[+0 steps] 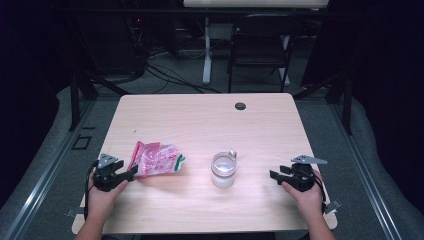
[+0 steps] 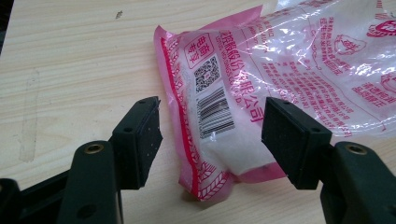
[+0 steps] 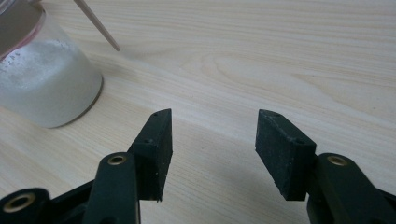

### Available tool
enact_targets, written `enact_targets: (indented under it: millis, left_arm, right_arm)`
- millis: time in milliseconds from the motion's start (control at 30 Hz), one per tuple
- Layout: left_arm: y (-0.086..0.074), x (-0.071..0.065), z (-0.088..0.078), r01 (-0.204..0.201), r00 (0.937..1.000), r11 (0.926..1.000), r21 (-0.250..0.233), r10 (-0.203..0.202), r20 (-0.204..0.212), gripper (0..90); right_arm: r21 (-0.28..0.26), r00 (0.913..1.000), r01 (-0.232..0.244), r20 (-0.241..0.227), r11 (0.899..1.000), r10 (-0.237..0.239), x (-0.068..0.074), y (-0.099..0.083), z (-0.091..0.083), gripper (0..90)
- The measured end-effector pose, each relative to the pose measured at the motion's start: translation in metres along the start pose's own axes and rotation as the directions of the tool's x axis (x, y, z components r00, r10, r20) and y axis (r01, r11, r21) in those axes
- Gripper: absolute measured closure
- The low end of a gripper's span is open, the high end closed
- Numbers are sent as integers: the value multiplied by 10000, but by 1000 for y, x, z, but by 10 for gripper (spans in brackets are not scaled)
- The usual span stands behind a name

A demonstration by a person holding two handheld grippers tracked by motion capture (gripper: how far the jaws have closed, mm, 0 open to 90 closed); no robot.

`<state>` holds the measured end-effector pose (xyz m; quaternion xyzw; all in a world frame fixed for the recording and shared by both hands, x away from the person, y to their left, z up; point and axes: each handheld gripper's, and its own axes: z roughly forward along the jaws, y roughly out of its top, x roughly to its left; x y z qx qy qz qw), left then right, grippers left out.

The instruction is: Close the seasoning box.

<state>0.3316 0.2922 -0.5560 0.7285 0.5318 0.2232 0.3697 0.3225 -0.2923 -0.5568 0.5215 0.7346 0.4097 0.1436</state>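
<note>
Pink-printed packet (image 2: 243, 93), barcode, QR code

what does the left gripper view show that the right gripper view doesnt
Left gripper view: a pink and clear plastic bag with a barcode, its near end lying between the open left tool without touching the pads. Right gripper view: a glass jar of white powder, with a thin stick above it, left of the open right tool. Both: the light wooden table.

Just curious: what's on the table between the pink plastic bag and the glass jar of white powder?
Nothing: the high view shows bare wood between the pink plastic bag and the glass jar of white powder.
</note>
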Motion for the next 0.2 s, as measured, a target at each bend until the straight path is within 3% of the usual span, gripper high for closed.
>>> enact_targets:
  millis: [200]
  left_arm:
    - [1,5,-5,232,9997,9995,-212,-234,-91,372]
  right_arm:
    - [-81,9996,-240,117,9997,241,-4,0,-2,468]
